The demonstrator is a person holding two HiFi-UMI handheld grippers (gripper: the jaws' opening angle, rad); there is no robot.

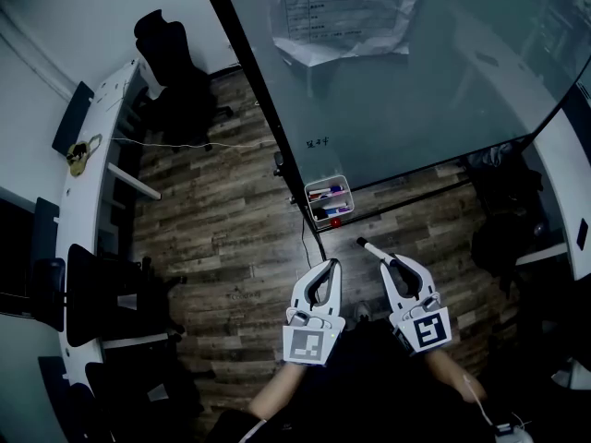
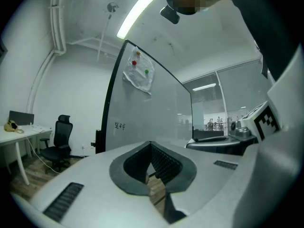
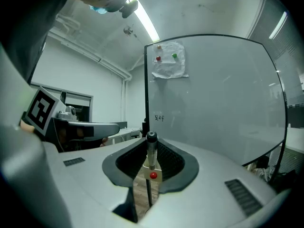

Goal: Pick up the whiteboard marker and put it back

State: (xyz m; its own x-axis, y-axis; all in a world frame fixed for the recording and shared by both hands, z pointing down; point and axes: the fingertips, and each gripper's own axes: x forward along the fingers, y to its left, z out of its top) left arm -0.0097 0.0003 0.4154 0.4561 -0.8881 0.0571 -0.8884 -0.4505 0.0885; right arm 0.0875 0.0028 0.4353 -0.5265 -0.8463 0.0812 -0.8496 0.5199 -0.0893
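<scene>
Head view: my right gripper (image 1: 389,264) clamps the whiteboard marker (image 1: 368,246), end forward, I judge for return to the tray (image 1: 309,195) under the whiteboard (image 1: 416,90). My left gripper (image 1: 328,268) hangs beside it.
Left gripper view: jaws together, empty.
Right gripper view: the marker is pale-barrelled and dark-capped, pinched between the pads.

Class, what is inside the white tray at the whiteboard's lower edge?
The white tray holds several markers, with blue and reddish parts showing. They cover its floor; anything beneath them cannot be seen.
</scene>
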